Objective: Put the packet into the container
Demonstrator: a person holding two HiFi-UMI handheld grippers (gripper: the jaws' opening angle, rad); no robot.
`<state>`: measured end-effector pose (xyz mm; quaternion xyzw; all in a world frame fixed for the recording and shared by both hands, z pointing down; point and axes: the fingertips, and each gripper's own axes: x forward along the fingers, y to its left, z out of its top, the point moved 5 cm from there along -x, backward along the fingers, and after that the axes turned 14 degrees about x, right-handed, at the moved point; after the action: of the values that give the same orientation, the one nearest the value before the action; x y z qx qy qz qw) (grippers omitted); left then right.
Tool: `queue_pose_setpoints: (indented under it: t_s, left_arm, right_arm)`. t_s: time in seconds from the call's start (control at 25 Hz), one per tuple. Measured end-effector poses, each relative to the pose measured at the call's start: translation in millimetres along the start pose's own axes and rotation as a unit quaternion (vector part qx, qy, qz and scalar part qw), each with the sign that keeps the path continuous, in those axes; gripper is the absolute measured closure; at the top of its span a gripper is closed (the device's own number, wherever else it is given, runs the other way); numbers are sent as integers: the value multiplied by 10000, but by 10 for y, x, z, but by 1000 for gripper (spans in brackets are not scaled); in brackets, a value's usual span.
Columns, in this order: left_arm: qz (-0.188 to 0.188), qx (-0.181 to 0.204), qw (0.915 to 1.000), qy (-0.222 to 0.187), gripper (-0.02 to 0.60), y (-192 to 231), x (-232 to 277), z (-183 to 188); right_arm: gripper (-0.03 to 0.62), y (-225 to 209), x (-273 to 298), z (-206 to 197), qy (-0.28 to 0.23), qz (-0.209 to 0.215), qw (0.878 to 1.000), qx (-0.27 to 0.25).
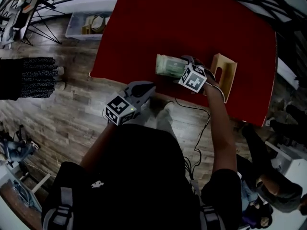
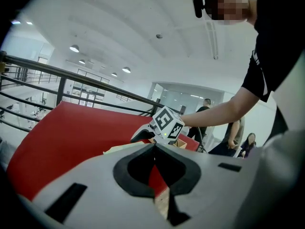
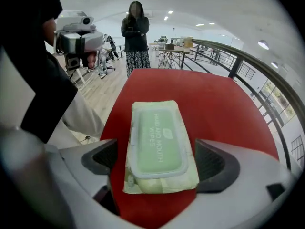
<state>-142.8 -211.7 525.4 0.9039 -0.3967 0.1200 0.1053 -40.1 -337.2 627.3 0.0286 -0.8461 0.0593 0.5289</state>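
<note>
Packet (image 3: pixel 157 144) of green wipes lies flat on the red table (image 1: pixel 192 13), between the spread jaws of the right gripper (image 3: pixel 159 162), which stand released and do not clamp it. It is not yet in the wooden container (image 1: pixel 224 73), so grasping, carrying and dropping in all remain. The head view shows that container just beside the gripper, which the right gripper view leaves out; the left gripper (image 2: pixel 154 149) is clenched on nothing, by the table's near edge
</note>
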Motion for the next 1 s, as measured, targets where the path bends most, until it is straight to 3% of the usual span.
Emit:
queue_pose_setpoints:
  t_s: [0.28, 0.52, 0.76, 1.0]
  left_arm:
    - [93, -47, 9999, 57, 572, 31, -42, -33]
    - [130, -82, 9999, -3, 572, 85, -66, -11]
    - [47, -56, 10000, -9, 572, 43, -25, -12]
    - [-59, -39, 10000, -60, 572, 73, -17, 44]
  right_arm:
    - [120, -101, 284, 2, 469, 169, 9985, -233]
    - [123, -90, 280, 39, 503, 38, 9978, -436]
    - [169, -56, 224, 20, 428, -262, 9987, 115]
    - [172, -22, -15, 107, 84, -383, 9955, 861]
